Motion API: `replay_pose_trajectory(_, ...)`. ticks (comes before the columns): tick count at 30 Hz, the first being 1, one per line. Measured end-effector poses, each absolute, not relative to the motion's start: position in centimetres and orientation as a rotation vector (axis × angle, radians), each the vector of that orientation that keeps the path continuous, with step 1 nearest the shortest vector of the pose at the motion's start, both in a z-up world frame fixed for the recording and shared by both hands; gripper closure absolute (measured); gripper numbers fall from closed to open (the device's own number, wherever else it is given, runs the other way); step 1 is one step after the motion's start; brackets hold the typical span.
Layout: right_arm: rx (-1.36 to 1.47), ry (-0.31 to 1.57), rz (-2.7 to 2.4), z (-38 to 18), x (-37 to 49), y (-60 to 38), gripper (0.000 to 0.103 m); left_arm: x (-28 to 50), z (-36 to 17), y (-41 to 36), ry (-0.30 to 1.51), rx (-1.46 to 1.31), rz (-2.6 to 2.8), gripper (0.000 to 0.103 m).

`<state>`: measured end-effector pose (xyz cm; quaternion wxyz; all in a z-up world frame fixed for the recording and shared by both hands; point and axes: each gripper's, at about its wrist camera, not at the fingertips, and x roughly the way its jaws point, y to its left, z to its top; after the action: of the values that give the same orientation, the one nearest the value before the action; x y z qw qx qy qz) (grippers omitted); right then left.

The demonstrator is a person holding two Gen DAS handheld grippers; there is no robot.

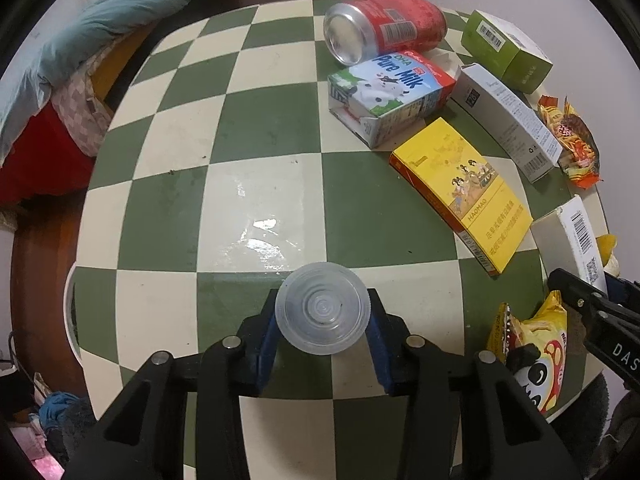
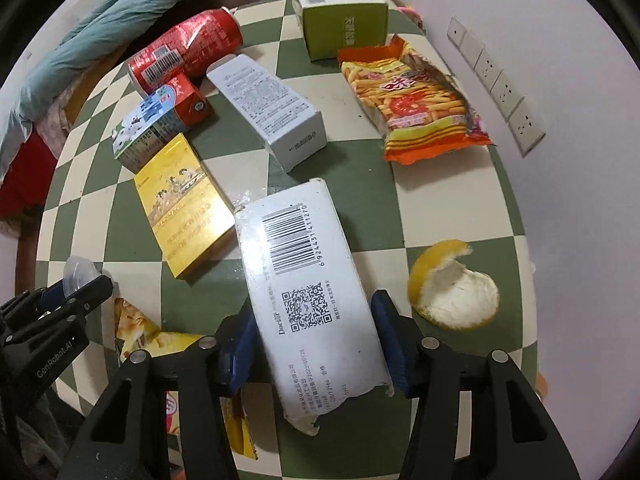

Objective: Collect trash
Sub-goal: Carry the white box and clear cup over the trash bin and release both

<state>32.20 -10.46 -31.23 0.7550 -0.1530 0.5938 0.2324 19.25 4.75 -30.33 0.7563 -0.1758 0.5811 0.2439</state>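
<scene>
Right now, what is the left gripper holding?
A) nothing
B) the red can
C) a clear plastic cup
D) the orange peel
C: the left gripper is shut on a clear plastic cup, its blue fingers pressed against the cup's sides.

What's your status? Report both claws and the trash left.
Left claw shut on clear plastic cup. Right claw shut on white barcode box. Red can, milk carton, yellow box, orange peel on table. Nothing blocking.
</scene>
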Motion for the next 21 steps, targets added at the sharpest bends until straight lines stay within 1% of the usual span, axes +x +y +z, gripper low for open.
replay_pose_trajectory(3,-0.322,1.261,0.503,-29.9,31.8,-11.1,0.048,18.7,-29.3,4.1,1.245,-0.357,0.544,0.067)
replay_pose_trajectory(5,-0.307,1.226,0.501,-28.5,31.5,-11.4,0.052,18.3,-28.2,3.6,1.226,-0.332,0.553,0.067)
replay_pose_trajectory(12,-0.233,1.133,0.528,-23.3,29.8,-12.2,0.054,16.4,-22.8,2.6,1.099,-0.26,0.589,0.067)
replay_pose_trajectory(21,-0.148,1.041,0.632,-17.2,25.4,-10.6,0.055,13.2,-16.7,5.8,0.968,-0.279,0.612,0.067)
